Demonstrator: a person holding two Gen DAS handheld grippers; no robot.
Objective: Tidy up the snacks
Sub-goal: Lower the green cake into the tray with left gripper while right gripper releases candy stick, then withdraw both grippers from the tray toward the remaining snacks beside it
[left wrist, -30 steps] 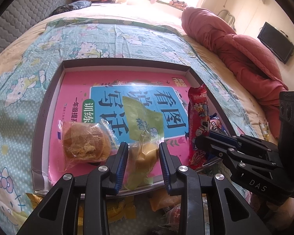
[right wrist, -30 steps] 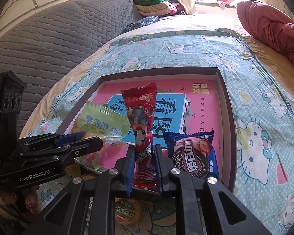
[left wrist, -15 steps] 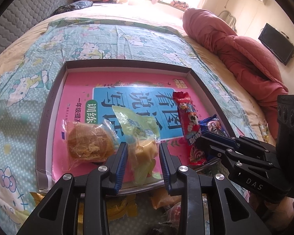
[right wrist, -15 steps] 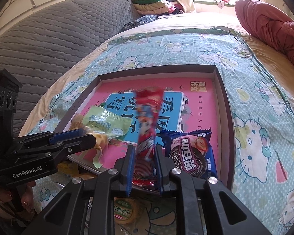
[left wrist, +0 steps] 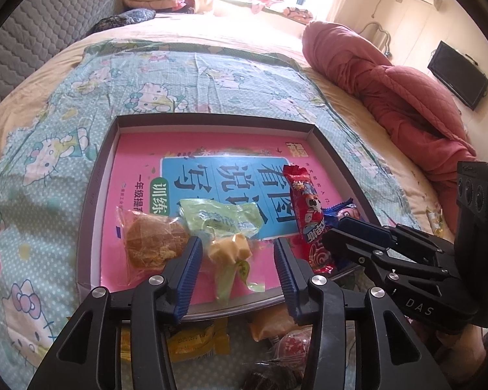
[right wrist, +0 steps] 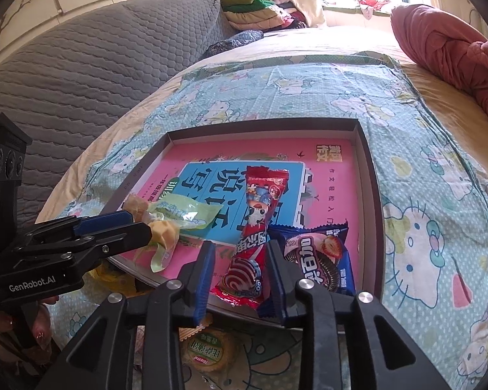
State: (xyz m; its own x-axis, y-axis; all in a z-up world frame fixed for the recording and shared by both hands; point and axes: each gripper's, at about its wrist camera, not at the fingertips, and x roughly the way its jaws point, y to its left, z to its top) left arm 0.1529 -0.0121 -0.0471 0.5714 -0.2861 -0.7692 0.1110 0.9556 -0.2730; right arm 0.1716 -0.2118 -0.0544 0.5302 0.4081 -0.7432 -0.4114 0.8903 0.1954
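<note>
Releasing: left gripper [left wrist: 236, 269] jaws just spread, green-wrapped pastry [left wrist: 226, 234] lying free in tray [left wrist: 94, 195]. Right gripper [right wrist: 240, 276] jaws just parted, red candy pack [right wrist: 255, 230] down flat beside blue cookie pack [right wrist: 318, 260]. Both placements look done; loose snacks remain below tray's near edge.

The left gripper [left wrist: 236, 261] has just been opening; its jaws now stand clear of the green snack packet [left wrist: 226, 227], which has dropped from upright to lie flat on the pink book [left wrist: 140, 162] in the tray [left wrist: 96, 175], beside the bun [left wrist: 153, 239]. The right gripper [right wrist: 240, 268] has likewise been opening, and the red snack stick [right wrist: 258, 224] has tipped down from its raised tilt to lie in the tray, seemingly loose between the jaws, just left of the blue cookie packet [right wrist: 322, 256].
</note>
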